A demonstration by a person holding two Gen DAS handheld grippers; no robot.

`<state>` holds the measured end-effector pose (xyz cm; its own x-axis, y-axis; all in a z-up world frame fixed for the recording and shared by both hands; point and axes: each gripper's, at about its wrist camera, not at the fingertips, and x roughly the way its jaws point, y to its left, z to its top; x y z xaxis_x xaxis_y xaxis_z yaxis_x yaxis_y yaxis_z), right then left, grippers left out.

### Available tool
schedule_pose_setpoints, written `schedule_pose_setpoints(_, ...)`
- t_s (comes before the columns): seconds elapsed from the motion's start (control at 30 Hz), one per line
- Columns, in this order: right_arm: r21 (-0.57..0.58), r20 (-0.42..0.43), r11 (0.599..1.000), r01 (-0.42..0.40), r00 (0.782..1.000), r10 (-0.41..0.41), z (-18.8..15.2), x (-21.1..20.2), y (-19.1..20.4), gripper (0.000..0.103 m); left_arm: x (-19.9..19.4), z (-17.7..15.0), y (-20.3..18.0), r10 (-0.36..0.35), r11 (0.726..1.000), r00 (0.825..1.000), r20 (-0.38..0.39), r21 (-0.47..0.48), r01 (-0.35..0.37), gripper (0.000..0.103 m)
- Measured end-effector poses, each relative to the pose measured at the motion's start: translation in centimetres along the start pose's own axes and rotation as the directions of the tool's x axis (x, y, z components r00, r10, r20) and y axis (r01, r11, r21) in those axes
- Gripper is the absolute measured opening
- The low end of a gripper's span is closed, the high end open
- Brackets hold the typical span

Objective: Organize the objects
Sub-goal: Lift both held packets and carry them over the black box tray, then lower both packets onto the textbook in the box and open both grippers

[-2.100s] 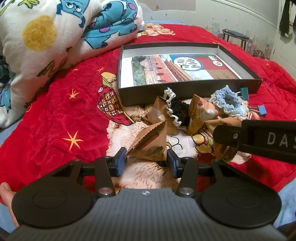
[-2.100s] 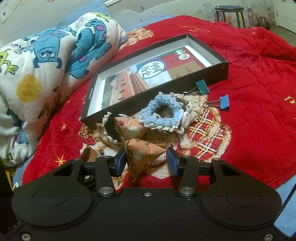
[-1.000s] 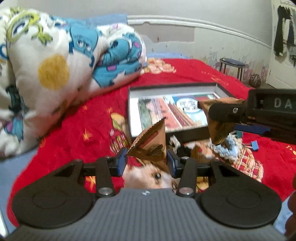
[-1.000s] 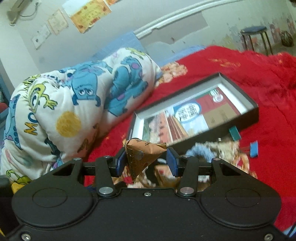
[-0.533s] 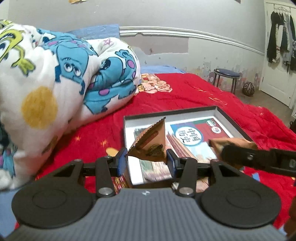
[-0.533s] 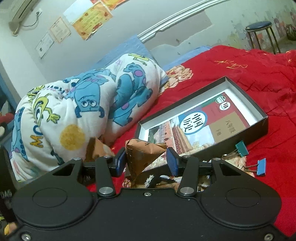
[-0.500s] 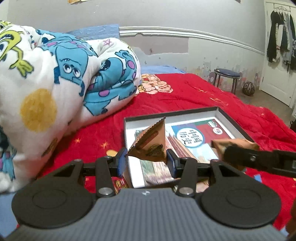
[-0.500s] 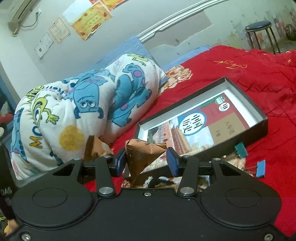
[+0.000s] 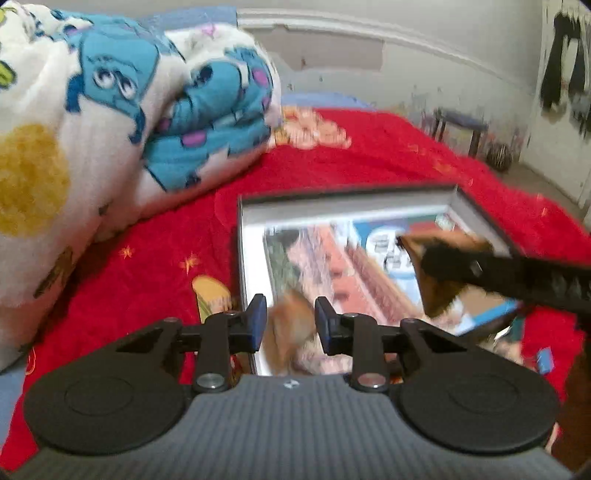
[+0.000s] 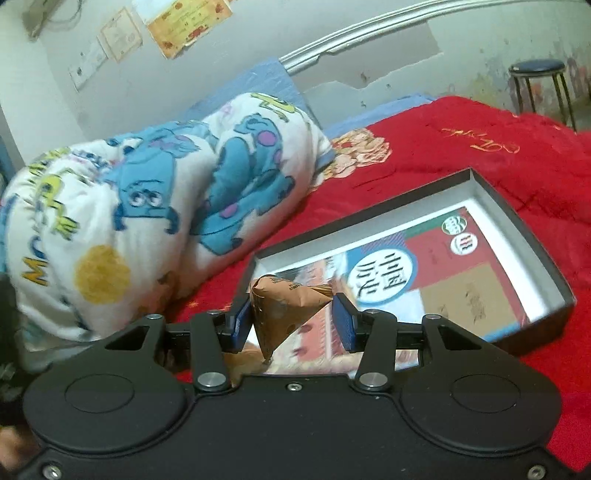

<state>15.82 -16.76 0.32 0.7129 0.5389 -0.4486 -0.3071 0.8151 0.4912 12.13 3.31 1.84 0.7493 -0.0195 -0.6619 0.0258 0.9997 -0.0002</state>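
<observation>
Red blanket [image 10: 480, 155] covers a bed in a room with a peeling wall. A rolled cartoon quilt [image 10: 147, 206] is heaped at the left, a dark stool [image 10: 537, 68] stands at the far right, and framed papers [image 10: 184, 18] hang above. On the blanket lies a shallow black box [image 10: 532, 236], open at the top, with a printed cover [image 10: 388, 269] flat on its floor. The right gripper [image 10: 291, 319] hangs over the box's near left corner. Its blue pads are clamped on a brown paper packet [image 10: 280, 310], folded to a pyramid and hanging point down between the fingers. From the left wrist camera the same tool shows as a black bar reaching in from the right, its packet above the box's right half. The left gripper [image 9: 290, 321] is poised over the near left edge of the box, and its jaws have just been closing, so only a narrow gap separates them. A blurred brown shape [image 9: 291, 332] shows in and below that gap, against the box floor. It is too smeared to tell whether the pads press on it or it lies clear of them. A blue binder clip [image 9: 545, 360] rests on the blanket just outside the box's near right corner.
</observation>
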Motion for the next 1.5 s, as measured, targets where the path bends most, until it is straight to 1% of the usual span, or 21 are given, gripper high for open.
schedule_pose_setpoints(0.1,0.017,-0.028,1.000,0.000,1.000,0.001,-0.5,1.3,-0.4,0.045,0.6,-0.4,0.3,0.013,1.000,0.999,-0.034,-0.024,-0.014,0.047)
schedule_pose_setpoints(0.17,0.011,-0.036,1.000,0.000,0.999,0.000,-0.8,1.4,-0.4,0.045,0.4,-0.4,0.5,0.017,0.999,0.999,-0.030,-0.037,-0.018,0.048)
schedule_pose_setpoints(0.27,0.026,-0.035,1.000,-0.016,0.999,0.017,-0.8,1.2,-0.6,0.045,-0.1,-0.3,0.7,-0.012,0.998,1.000,-0.023,-0.059,0.010,0.048)
schedule_pose_setpoints(0.33,0.039,-0.039,0.999,-0.025,0.999,0.027,-0.8,1.3,-0.8,0.045,-0.2,-0.5,0.5,-0.015,0.999,0.999,-0.028,-0.050,0.014,0.049)
schedule_pose_setpoints(0.5,0.040,-0.056,0.999,-0.018,0.998,0.020,-1.3,1.5,-1.0,0.045,0.0,-0.8,-0.5,-0.006,1.000,0.999,-0.036,-0.003,0.006,0.050)
schedule_pose_setpoints(0.73,0.036,-0.063,0.999,-0.011,0.998,0.013,-1.5,1.6,-0.8,0.045,0.2,-0.8,-0.2,0.001,1.000,0.999,-0.050,-0.025,-0.002,0.052)
schedule_pose_setpoints(0.83,0.030,-0.066,1.000,0.001,0.998,0.001,-1.5,1.9,-0.6,0.045,0.4,-0.7,-0.3,0.014,1.000,0.999,-0.044,-0.015,-0.015,0.055)
schedule_pose_setpoints(0.9,0.029,-0.067,1.000,0.011,0.998,-0.009,-1.3,2.2,-0.5,0.045,0.7,-0.7,-0.1,0.033,0.999,0.998,-0.046,-0.010,-0.034,0.057)
schedule_pose_setpoints(0.93,0.039,-0.068,0.999,0.012,0.998,-0.009,-1.3,2.4,-0.5,0.046,0.9,-0.7,0.0,0.039,0.999,0.998,-0.047,-0.016,-0.040,0.059)
schedule_pose_setpoints(1.03,0.058,-0.085,0.998,0.002,0.996,0.002,-1.4,3.4,-0.6,0.046,1.3,-0.8,0.1,0.046,0.999,0.997,-0.062,-0.022,-0.047,0.059)
schedule_pose_setpoints(1.17,0.053,-0.101,0.999,0.001,0.995,0.004,-1.6,4.6,-0.4,0.046,1.3,-1.0,-0.3,0.059,0.998,0.996,-0.059,0.002,-0.059,0.062)
schedule_pose_setpoints(1.23,0.039,-0.106,0.999,-0.004,0.994,0.008,-1.7,4.7,-0.3,0.046,1.4,-1.0,-0.4,0.062,0.998,0.996,-0.058,0.008,-0.062,0.062)
schedule_pose_setpoints(1.33,0.008,-0.111,1.000,0.011,0.994,-0.010,-1.9,4.8,0.0,0.046,1.5,-1.1,-0.4,0.059,0.998,0.996,-0.060,0.000,-0.060,0.064)
schedule_pose_setpoints(1.5,-0.006,-0.114,1.000,0.026,0.993,-0.027,-1.9,4.9,0.2,0.046,2.0,-1.4,-0.7,0.064,0.998,0.994,-0.085,0.002,-0.064,0.066)
